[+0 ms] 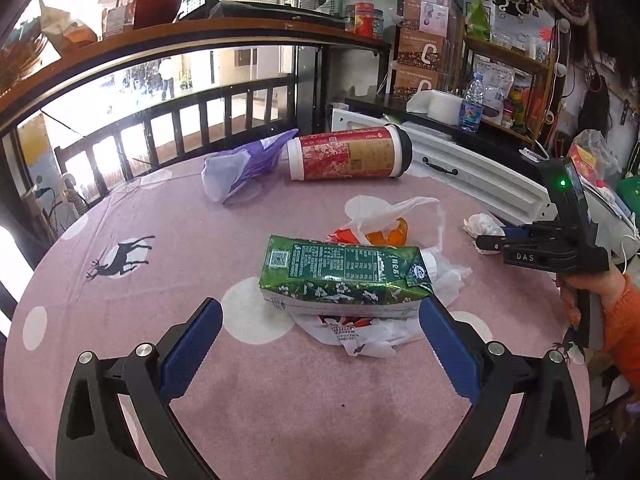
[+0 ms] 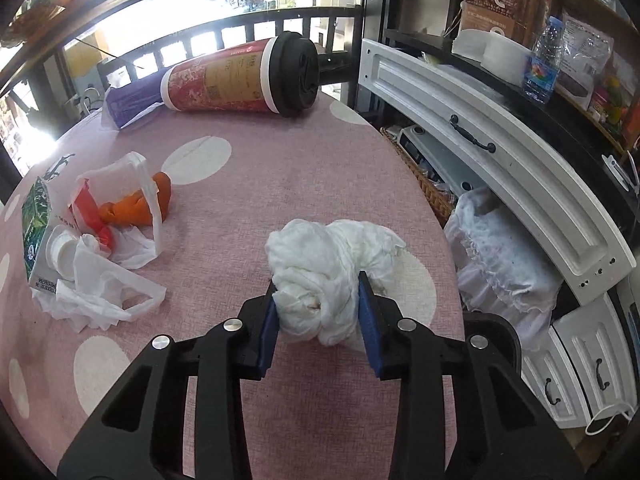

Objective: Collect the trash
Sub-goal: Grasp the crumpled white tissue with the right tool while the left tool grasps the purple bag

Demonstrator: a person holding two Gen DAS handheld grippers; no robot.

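**Tissue pinched, carton next**

My right hand-held gripper [image 2: 318, 300] is pinching the crumpled tissue [image 2: 332, 264], its blue pads pressed into the near end of the wad while the rest bulges out ahead of the fingertips. The tissue lies on the pink desk [image 2: 248, 184] close to its right edge. The grip looks shallow, taking only the near lobe, so I judge the safe way is to keep the squeeze firm and lift straight up before swinging away; a sideways drag could pull the wad loose or let it unroll.

My left hand-held gripper [image 1: 320, 312] is spread wide and holds nothing. Its pads stand either side of the near long face of the green carton [image 1: 344, 276], the right pad about level with the carton's corner, the left one apart from it. The carton lies on its side on crumpled white bags [image 1: 360, 332]. To take it cleanly I would push further forward, so the pads span the carton's body rather than a corner.

Farther off lie an orange wrapper [image 2: 136, 208], a red cup [image 1: 348, 154] on its side and a purple bag [image 1: 248, 164].
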